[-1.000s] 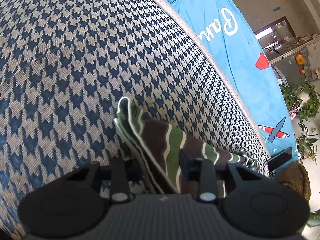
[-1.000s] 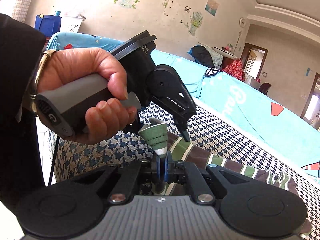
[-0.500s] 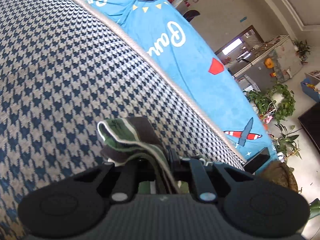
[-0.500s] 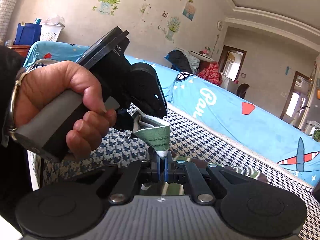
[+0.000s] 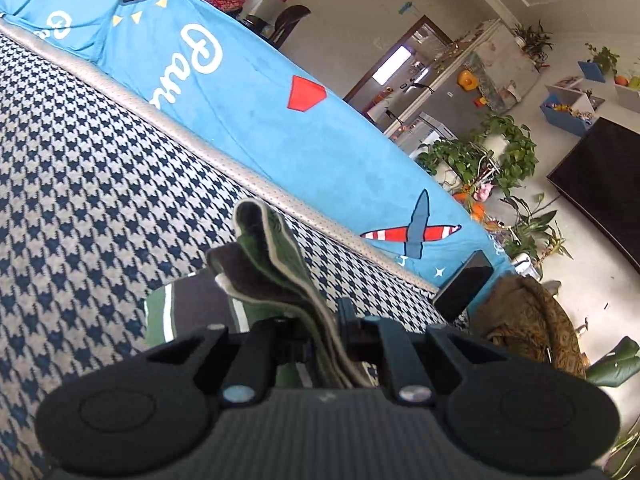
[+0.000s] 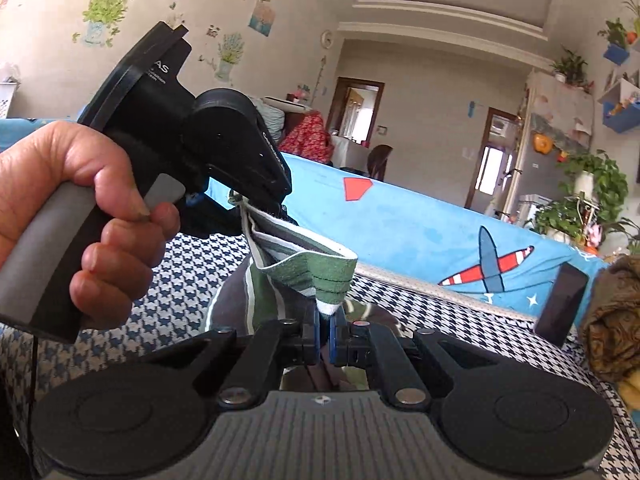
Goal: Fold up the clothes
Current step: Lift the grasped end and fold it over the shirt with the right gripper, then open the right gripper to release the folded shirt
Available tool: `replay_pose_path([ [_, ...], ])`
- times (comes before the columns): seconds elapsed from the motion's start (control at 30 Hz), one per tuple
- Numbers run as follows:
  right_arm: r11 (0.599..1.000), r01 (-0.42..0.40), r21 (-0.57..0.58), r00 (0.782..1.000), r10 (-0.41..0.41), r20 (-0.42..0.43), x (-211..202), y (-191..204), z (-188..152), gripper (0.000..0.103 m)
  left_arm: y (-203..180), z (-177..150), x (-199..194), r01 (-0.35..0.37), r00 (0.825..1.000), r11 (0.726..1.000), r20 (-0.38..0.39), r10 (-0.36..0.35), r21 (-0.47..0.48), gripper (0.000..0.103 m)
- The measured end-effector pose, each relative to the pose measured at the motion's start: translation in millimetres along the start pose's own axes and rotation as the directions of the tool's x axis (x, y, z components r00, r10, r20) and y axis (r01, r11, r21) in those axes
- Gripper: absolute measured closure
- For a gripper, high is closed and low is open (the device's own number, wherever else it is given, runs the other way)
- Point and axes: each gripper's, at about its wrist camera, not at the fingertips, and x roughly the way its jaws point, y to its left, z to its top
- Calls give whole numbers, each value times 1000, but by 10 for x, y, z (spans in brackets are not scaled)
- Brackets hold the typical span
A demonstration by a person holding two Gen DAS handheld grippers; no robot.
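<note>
Green-and-brown striped garment (image 6: 308,272) clamped at one corner in the right gripper (image 6: 327,334), at another in the left gripper (image 6: 262,204), both sets of jaws clenched on cloth. Stretched short between the two grips, rest trailing below the jaws onto the houndstooth cover (image 5: 80,184) (long axis probably away from the right jaws). Both hands equally near; next, likely carrying the edge across.

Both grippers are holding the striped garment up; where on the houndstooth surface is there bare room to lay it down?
The houndstooth surface is bare left of the striped garment, up to the pale piping bordering the blue cover. It is crowded at the right end, where a dark phone leans beside a brown bundle.
</note>
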Motion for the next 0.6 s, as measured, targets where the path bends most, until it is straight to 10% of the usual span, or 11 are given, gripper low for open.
replay_pose_path([
  [0.27,988,97,116,992,-86,-96,29,-238,-107,99,-229,-96,544,27,994,997,-107,-19,74,90],
  [0.43,939,183,292,961,-108,-255,99,-488,-284,94,-184,-119,627,0,992,1000,-126,0,1,23],
  [0.6,871,288,399,936,-168,-310,22,-727,-397,80,-131,71,414,10,999,1000,-38,-11,-24,11],
])
